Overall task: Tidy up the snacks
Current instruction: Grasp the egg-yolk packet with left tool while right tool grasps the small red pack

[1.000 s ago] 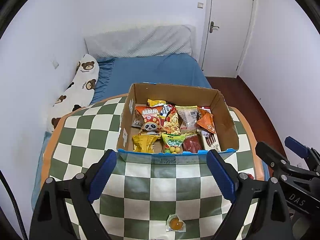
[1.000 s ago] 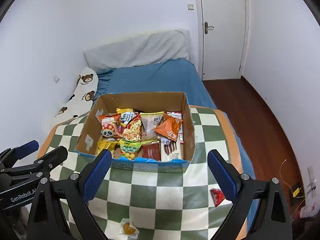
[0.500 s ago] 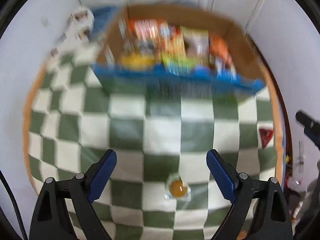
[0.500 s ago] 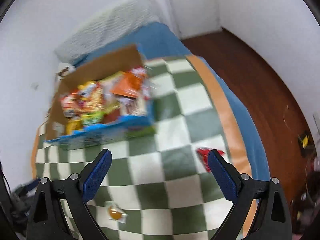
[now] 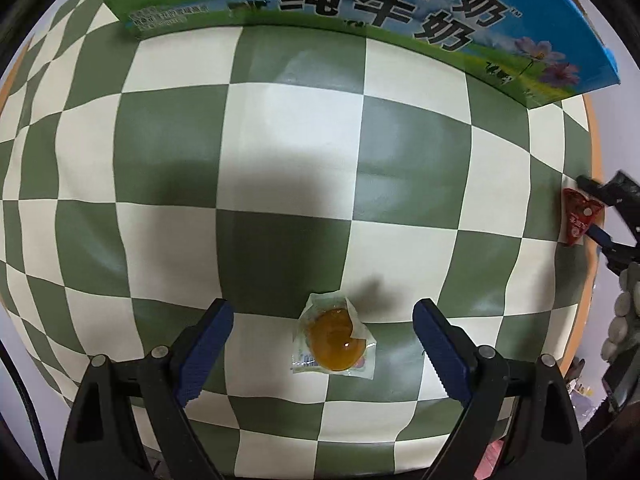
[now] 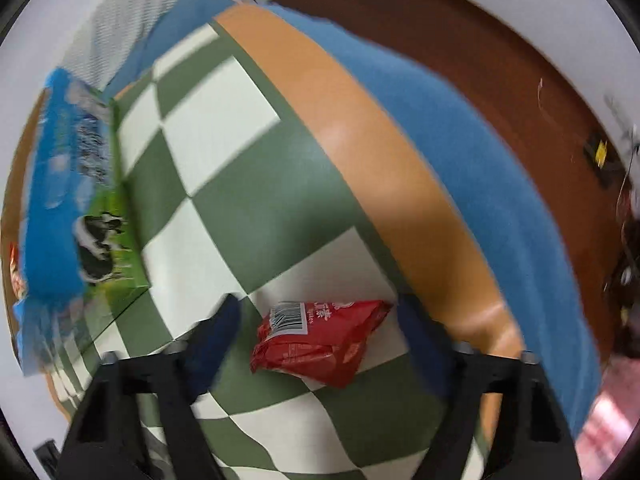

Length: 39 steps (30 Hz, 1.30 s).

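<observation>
A small clear packet with an orange jelly (image 5: 334, 339) lies on the green-and-white checked tablecloth (image 5: 280, 152). My left gripper (image 5: 323, 332) points straight down over it, open, one blue finger on each side and clear of the packet. A red snack packet (image 6: 320, 338) with a barcode lies near the table's orange rim (image 6: 384, 168). My right gripper (image 6: 316, 334) straddles it and its jaws are closing; the blurred pads stand just off the packet's ends. In the left wrist view the red packet (image 5: 580, 218) and the right gripper (image 5: 600, 208) show at the far right.
The milk carton box (image 5: 360, 12) that holds the snacks stands at the far side of the table; its blue and green wall (image 6: 76, 208) is left of the right gripper. Beyond the table edge are a blue bedsheet (image 6: 460, 152) and brown floor (image 6: 500, 52).
Both grippers have dropped from a view over the box to just above the table. The left now straddles the jelly packet, the right the red packet, with its fingers closer together.
</observation>
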{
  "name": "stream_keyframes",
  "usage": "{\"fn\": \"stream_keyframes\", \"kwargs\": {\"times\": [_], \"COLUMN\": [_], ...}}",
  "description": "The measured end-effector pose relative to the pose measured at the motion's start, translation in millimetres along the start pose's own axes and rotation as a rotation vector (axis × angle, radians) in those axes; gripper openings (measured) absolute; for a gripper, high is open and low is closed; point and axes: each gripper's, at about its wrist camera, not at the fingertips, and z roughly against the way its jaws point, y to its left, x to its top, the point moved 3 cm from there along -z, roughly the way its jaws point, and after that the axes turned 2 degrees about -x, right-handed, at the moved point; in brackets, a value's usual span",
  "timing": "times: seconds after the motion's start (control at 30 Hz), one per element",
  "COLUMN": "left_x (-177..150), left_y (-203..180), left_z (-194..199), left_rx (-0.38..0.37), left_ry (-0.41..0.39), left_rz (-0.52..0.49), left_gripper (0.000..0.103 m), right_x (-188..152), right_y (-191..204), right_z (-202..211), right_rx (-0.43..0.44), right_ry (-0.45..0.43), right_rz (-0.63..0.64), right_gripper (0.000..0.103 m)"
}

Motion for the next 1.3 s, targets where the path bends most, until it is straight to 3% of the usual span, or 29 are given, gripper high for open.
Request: {"fn": "stream_keyframes", "kwargs": {"times": [0.07,0.17,0.37,0.5,0.63,0.77,0.93,1.13,1.23,1.3], "left_x": [-2,-5,-13,-22,-28,-29,-31,0,4,2], "left_y": [-1,0,7,5,2,6,14,32,38,40], "left_z": [0,0,-11,-33,-58,-67,-59,-37,-41,-49], "left_rx": [-0.004,-0.014,-0.063,-0.085,-0.102,-0.075,-0.081,-0.030,-0.058,-0.087], "left_ry": [0.002,0.015,0.083,0.161,0.211,0.176,0.148,0.050,0.062,0.104], "left_rz": [-0.002,-0.003,-0.007,-0.019,-0.013,-0.005,-0.006,0.031,0.036,0.015], "left_gripper": [0.092,0.092,0.092,0.092,0.091,0.055,0.053,0.053,0.054,0.062], "right_x": [-4,-25,-103,-145,-157,-150,-149,-157,-159,-162], "right_y": [3,23,63,72,69,59,50,66,68,75], "right_z": [-6,-10,-24,-30,-29,-21,-6,-24,-31,-34], "right_rx": [-0.013,-0.025,-0.056,-0.053,0.014,0.050,0.058,0.043,0.011,-0.010], "right_ry": [-0.003,0.004,0.077,0.122,0.168,0.179,0.164,0.187,0.170,0.145], "right_rz": [0.011,0.130,0.413,0.511,0.487,0.433,0.420,0.418,0.423,0.450], "right_gripper": [0.063,0.055,0.054,0.054,0.055,0.066,0.069,0.069,0.058,0.052]}}
